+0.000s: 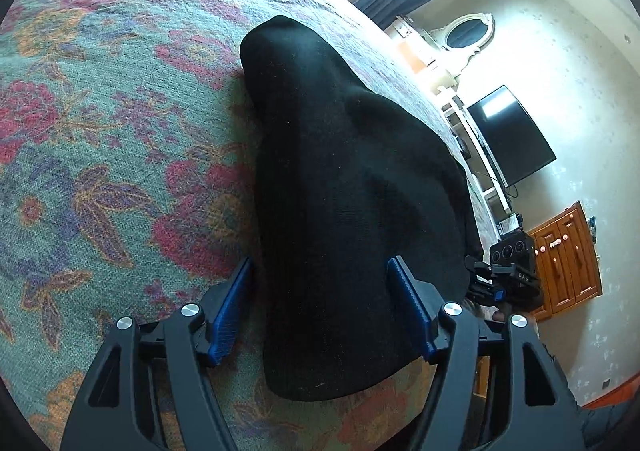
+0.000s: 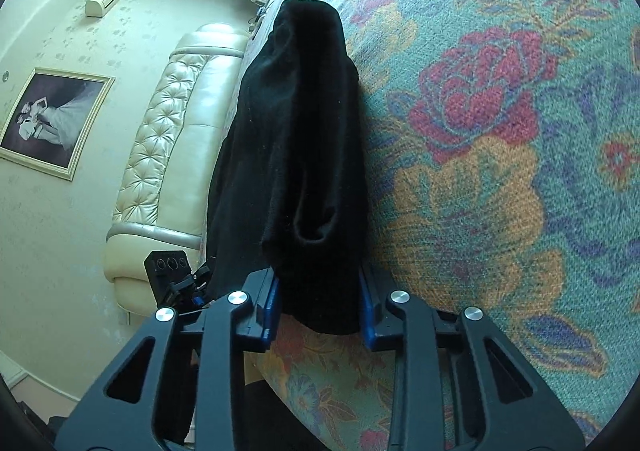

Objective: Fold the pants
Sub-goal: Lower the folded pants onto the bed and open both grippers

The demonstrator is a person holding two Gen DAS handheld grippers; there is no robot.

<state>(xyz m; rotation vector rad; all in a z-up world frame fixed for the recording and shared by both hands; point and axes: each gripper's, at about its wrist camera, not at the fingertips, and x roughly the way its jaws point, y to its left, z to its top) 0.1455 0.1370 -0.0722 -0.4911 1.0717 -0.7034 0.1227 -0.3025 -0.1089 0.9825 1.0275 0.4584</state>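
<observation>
Right wrist view: right gripper (image 2: 320,307) fingers clamp the black pants (image 2: 296,155) at 6 o'clock, while left gripper (image 1: 320,315) fingers stand apart, so one-sided pulling could skew the fold on the bed (image 1: 100,111).

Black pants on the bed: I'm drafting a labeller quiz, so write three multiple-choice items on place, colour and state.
1. The black fabric pants lie on: A the floral woven bedspread; B the floor; C a chair.
2. The left hand-held gripper's pads are: A red; B blue; C white.
3. The pants are: A spread flat; B folded into a narrow bundle; C on a hanger.
A, flowered weave surrounds them; B, both faces show blue; B, one narrow strip.
</observation>
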